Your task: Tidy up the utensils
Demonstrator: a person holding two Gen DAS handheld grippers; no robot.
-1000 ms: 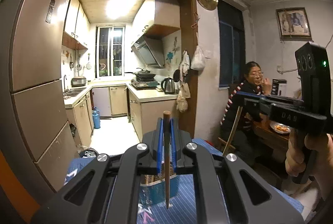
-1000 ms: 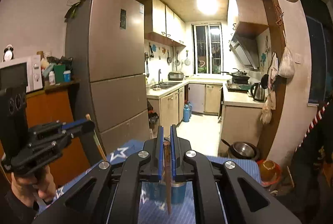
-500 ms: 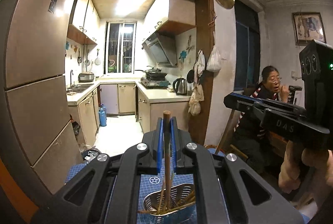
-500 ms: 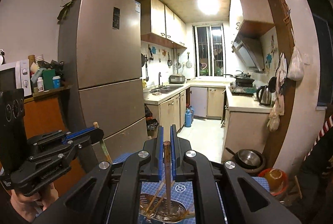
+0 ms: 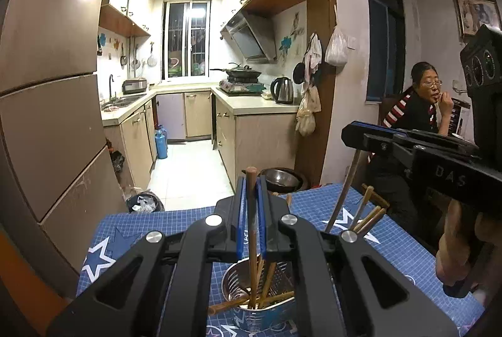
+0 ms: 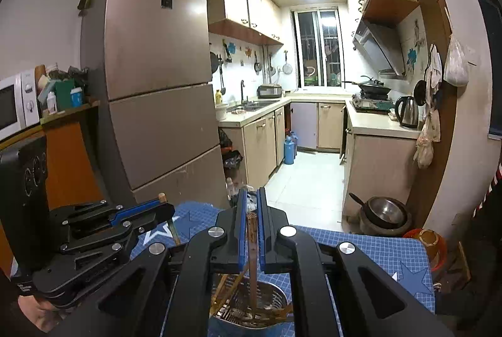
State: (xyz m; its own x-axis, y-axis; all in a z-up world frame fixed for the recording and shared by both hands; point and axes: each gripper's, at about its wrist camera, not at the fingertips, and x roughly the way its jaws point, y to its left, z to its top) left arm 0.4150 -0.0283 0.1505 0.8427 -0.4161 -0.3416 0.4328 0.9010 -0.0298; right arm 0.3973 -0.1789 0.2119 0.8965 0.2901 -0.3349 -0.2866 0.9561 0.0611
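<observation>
My left gripper (image 5: 251, 189) is shut on a wooden chopstick (image 5: 251, 230) that hangs down into a perforated steel utensil cup (image 5: 260, 310) holding several chopsticks. My right gripper (image 6: 251, 205) is shut on another chopstick (image 6: 252, 243), its lower end inside a steel cup (image 6: 251, 305) with chopsticks. The right gripper also shows in the left wrist view (image 5: 354, 133), its chopstick (image 5: 343, 189) slanting down toward a second bunch of chopsticks (image 5: 367, 214). The left gripper shows in the right wrist view (image 6: 160, 210).
A blue star-patterned mat (image 5: 150, 227) covers the table. A tall fridge (image 6: 157, 92) stands at the left, the kitchen beyond. A steel bowl (image 6: 386, 211) sits on the floor. A seated person (image 5: 420, 111) is at the right.
Both grippers have tilted and lowered with their chopsticks; the steel cups have come up into view beneath them, and the chopstick tips now reach inside the cups.
</observation>
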